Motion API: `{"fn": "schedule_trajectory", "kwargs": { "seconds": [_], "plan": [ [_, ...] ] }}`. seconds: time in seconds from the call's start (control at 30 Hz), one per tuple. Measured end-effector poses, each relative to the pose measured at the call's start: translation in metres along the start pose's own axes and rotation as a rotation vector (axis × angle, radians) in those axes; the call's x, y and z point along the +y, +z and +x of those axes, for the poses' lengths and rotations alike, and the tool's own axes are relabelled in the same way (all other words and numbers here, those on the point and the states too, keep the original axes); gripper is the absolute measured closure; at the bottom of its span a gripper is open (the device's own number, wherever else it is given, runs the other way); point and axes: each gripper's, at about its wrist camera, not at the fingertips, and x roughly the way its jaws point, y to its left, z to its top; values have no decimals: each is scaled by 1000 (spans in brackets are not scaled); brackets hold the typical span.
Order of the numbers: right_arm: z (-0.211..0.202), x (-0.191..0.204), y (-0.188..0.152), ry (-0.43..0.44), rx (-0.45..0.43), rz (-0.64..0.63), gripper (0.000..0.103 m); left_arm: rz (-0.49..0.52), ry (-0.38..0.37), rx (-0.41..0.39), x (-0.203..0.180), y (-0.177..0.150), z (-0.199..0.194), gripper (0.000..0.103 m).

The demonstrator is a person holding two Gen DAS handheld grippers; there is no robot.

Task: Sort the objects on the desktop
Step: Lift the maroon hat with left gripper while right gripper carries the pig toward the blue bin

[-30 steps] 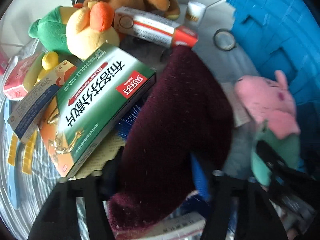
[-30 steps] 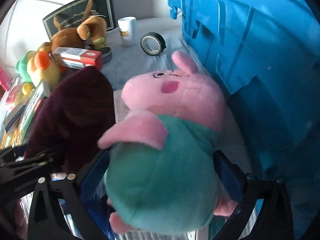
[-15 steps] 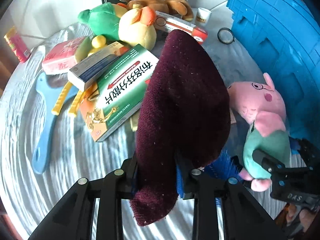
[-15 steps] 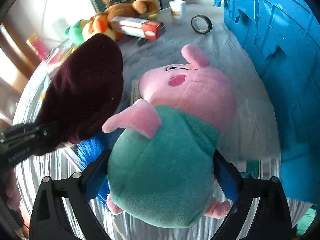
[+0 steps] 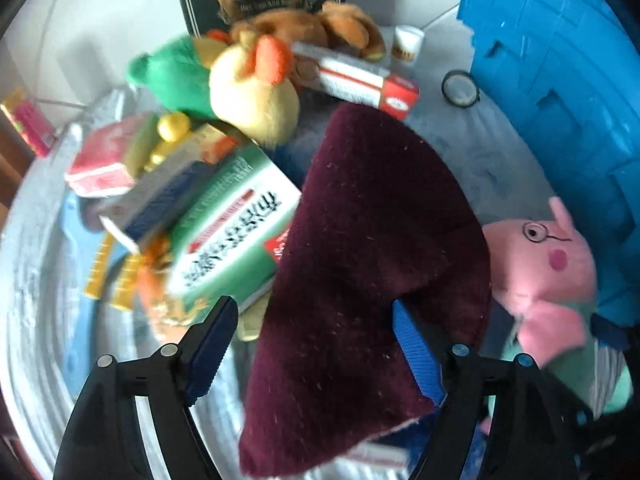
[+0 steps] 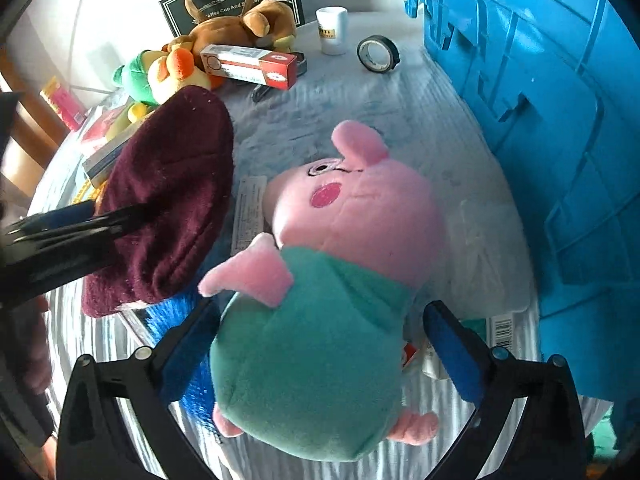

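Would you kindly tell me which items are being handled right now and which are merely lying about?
In hand:
- maroon cloth, between the left claw fingers
- pig plush, between the right claw fingers

Lying about:
- tape roll
- white cup
- red-and-white box
- brown plush
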Motion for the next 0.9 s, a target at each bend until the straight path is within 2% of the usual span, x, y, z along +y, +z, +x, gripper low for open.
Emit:
{"fn": "schedule_trajectory", "kwargs": {
  "seconds": [0.03, 0.07, 0.17, 0.23, 0.27, 0.3, 0.4, 0.7, 0.9],
  "plan": [
    [3, 0, 0, 3, 6, 4, 0, -8, -24, 10, -1, -1, 5, 32],
    [10, 0, 0, 5, 17, 9, 0, -16, -49, 20, -2, -1, 10, 51],
    [29, 0, -1, 33, 61, 30, 0, -1, -69, -4, -10, -3, 5, 69],
    [36, 3, -1, 44, 78, 21, 0, 29, -51, -30, -15, -3, -7, 74],
    [35, 5, -1, 45, 74, 14, 5, 28, -53, -38, -14, -3, -13, 76],
    [31, 7, -1, 42, 60, 5, 14, 23, -53, -46, -12, -3, -20, 77],
    [15, 14, 3, 31, 24, -19, 19, -4, -50, -68, -5, -5, -42, 79],
    [-56, 37, 21, 54, -123, -84, 19, -58, -11, -173, 10, -15, -116, 82],
    [-113, 52, 38, 92, -243, -162, 19, -113, 62, -295, 15, -20, -181, 82]
  ]
}}
